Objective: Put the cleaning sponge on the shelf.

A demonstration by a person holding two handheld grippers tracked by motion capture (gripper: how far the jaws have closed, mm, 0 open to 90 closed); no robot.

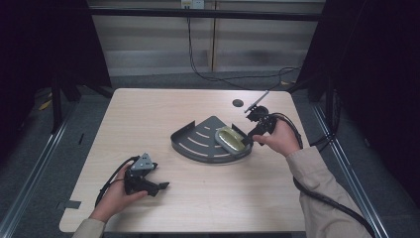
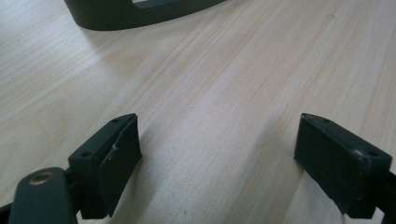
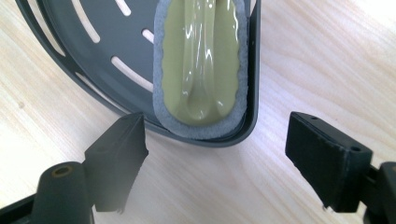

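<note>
A dark grey quarter-round slotted tray (image 1: 198, 134) sits mid-table. Inside it, against the right wall, lies an oval sponge (image 1: 229, 138) with an olive-green glossy top and a grey foam rim (image 3: 201, 60). My right gripper (image 1: 250, 136) hovers just right of the tray (image 3: 84, 46), open, jaws wide apart with bare table between them and the sponge's near end just ahead. My left gripper (image 1: 161, 186) rests near the table's front left, open over bare wood (image 2: 217, 154), with the tray's wall (image 2: 140, 14) far ahead.
A light wood table (image 1: 148, 114) carries a small dark round hole (image 1: 238, 103) at the back right. Cables trail from both grippers. A dark tape patch (image 1: 72, 204) marks the front-left corner. Metal rails run along both sides of the table.
</note>
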